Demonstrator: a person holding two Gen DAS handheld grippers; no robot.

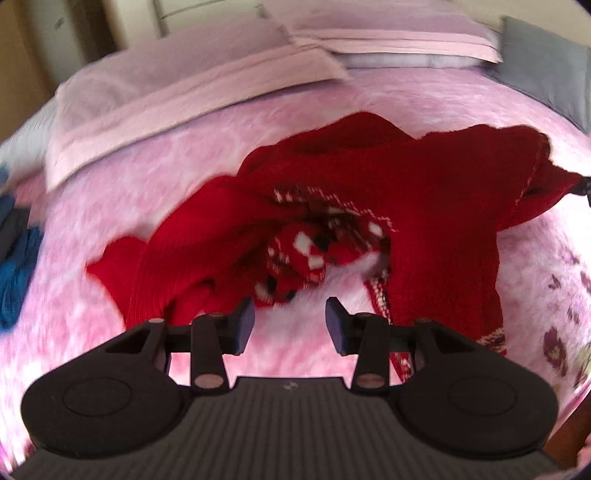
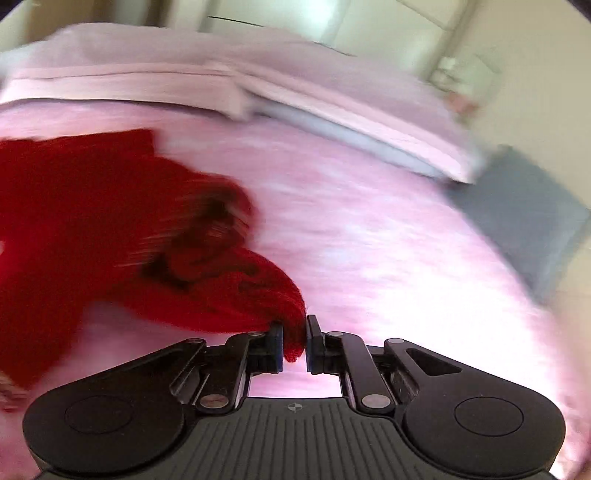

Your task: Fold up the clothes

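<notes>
A red knit sweater [image 1: 351, 206] with a white and black pattern lies crumpled on a pink fleecy blanket [image 1: 147, 192]. Its right part is lifted off the bed toward the frame's right edge. My left gripper [image 1: 290, 325] is open just in front of the sweater's near folds, with nothing between its fingers. In the right wrist view the sweater [image 2: 92, 221] trails off to the left, blurred by motion. My right gripper [image 2: 295, 338] is shut on a bunched red edge of it, which shows between the pads.
Pale pink pillows [image 1: 177, 88] lie along the head of the bed, with a grey cushion [image 1: 546, 66] at the far right. A blue garment [image 1: 14, 273] sits at the left edge. A pale wall and cupboard doors [image 2: 369, 22] stand behind the bed.
</notes>
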